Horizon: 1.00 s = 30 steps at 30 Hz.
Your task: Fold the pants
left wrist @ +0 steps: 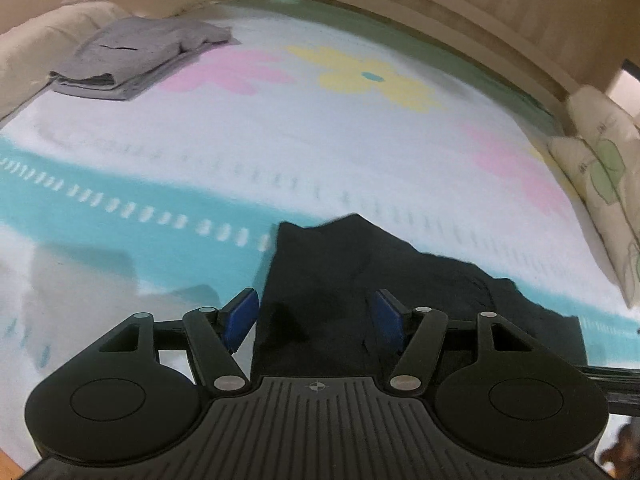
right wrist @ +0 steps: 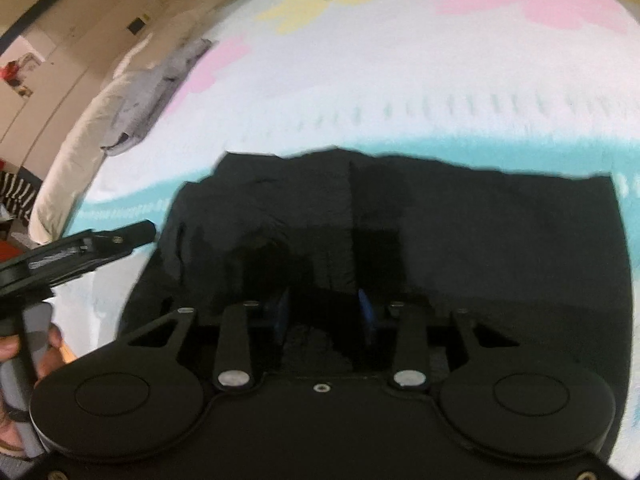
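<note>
Black pants (left wrist: 340, 280) lie in a folded heap on a white bedspread with teal bands and flowers. My left gripper (left wrist: 316, 312) is open just above the pants' left edge, blue pads (left wrist: 242, 318) apart, nothing between them. In the right wrist view the pants (right wrist: 460, 232) fill the lower middle. My right gripper (right wrist: 324, 316) hovers low over their near part, jaws open with dark cloth below them. The left gripper also shows in the right wrist view (right wrist: 80, 248), held in a hand at the left.
Folded grey garments (left wrist: 132, 56) sit at the bed's far left, also in the right wrist view (right wrist: 156, 92). A cream pillow (left wrist: 24, 60) lies beside them. A floral pillow (left wrist: 600, 184) lies at the right. A wooden headboard (left wrist: 460, 12) runs behind.
</note>
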{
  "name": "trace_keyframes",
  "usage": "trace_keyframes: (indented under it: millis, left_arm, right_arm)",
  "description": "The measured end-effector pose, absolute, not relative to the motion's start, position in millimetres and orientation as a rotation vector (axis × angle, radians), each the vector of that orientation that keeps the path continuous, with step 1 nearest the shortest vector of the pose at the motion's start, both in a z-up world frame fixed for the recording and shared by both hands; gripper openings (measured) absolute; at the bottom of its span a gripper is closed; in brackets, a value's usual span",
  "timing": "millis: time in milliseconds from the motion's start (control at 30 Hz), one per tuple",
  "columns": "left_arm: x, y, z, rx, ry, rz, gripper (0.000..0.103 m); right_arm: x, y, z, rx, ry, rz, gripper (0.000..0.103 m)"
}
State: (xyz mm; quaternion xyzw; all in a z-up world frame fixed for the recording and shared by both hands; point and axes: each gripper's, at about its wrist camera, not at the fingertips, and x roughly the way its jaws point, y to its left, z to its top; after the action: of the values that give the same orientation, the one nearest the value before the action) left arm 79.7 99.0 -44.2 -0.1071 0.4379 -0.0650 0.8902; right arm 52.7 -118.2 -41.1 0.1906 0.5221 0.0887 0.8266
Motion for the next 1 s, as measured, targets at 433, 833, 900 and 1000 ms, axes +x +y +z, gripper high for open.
trace_keyframes:
  millis: [433, 833, 900, 1000]
  left_arm:
    - [75, 94, -34, -0.233, 0.888, -0.133, 0.062]
    - [78, 80, -88, -0.062, 1.097, -0.196, 0.064]
    - [79, 83, -88, -0.087, 1.095, -0.196, 0.064]
    - [78, 83, -87, -0.09, 1.098, -0.192, 0.064]
  right_arm:
    - [29, -150, 4, 0.477, 1.028, 0.207, 0.082]
    - [44, -140, -51, 0.519, 1.16, 0.227, 0.086]
    - [45, -140, -57, 0.549, 1.173, 0.232, 0.085]
    - [47, -142, -64, 0.597, 1.171, 0.239, 0.083]
